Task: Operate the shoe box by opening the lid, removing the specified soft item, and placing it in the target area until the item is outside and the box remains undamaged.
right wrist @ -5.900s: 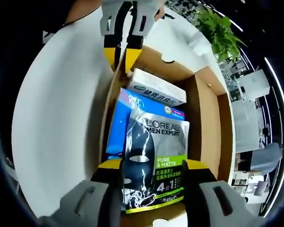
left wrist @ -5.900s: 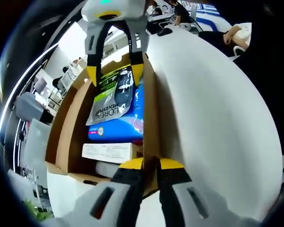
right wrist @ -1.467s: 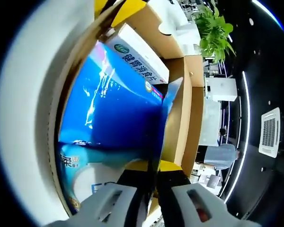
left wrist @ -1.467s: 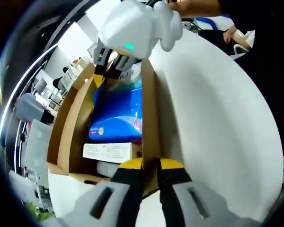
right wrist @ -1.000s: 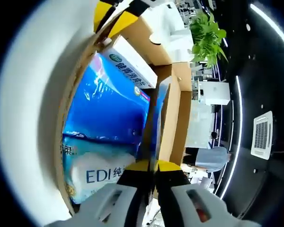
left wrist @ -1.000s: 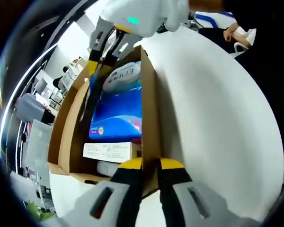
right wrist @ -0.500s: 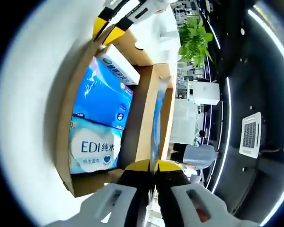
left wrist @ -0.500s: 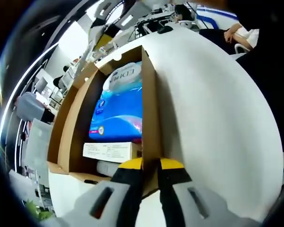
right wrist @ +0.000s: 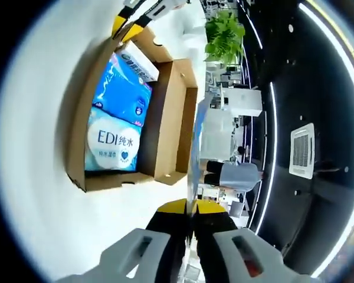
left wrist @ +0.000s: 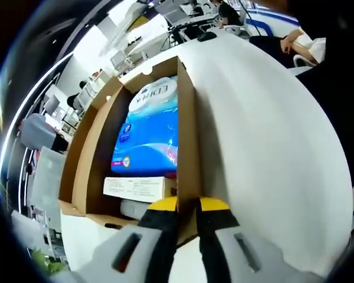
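Now the right gripper (right wrist: 189, 207) pinches the thin pouch (right wrist: 194, 147) (edge-on); left gripper (left wrist: 187, 204) clamps box wall (left wrist: 186, 135).

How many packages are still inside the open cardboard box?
2: a blue wipes pack lying flat, and a white carton at the end near the left gripper. More may hide underneath.

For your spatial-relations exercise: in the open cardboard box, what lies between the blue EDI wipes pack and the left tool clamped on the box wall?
In the left gripper view, a flat white carton lies between the EDI wipes pack and the left tool, inside the cardboard box.
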`<state>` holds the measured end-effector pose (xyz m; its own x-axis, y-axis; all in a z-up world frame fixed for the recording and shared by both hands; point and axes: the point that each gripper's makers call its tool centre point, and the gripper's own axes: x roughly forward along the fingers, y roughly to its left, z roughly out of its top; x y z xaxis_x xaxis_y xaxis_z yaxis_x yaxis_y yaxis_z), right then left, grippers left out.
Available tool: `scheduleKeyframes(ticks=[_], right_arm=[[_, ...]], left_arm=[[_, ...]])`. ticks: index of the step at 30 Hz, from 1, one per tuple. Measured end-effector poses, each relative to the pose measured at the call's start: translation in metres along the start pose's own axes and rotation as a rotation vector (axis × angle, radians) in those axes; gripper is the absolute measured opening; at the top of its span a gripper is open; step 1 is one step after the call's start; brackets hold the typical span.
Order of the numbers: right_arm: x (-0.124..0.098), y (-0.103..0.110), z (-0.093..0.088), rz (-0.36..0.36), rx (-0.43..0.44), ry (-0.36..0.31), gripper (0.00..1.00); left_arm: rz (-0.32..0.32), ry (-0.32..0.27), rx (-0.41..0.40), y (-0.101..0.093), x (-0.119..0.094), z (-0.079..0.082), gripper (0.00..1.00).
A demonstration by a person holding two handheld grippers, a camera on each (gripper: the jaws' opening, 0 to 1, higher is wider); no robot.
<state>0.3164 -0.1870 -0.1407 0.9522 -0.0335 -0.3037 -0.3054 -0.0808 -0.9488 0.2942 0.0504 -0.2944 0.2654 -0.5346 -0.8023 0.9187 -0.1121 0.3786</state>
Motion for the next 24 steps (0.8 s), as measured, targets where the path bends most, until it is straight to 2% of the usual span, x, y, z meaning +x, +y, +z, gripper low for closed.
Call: scheduleKeyframes(ticks=[7, 24], right_arm=[[-0.003, 0.009, -0.041, 0.005, 0.015, 0.061, 0.01], [0.019, 0.056, -0.099, 0.073, 0.025, 0.087, 0.01]], left_arm=[[-0.001, -0.001, 0.003, 0.0, 0.0, 0.0, 0.11], [-0.001, 0.001, -0.001, 0.001, 0.0, -0.001, 0.11]])
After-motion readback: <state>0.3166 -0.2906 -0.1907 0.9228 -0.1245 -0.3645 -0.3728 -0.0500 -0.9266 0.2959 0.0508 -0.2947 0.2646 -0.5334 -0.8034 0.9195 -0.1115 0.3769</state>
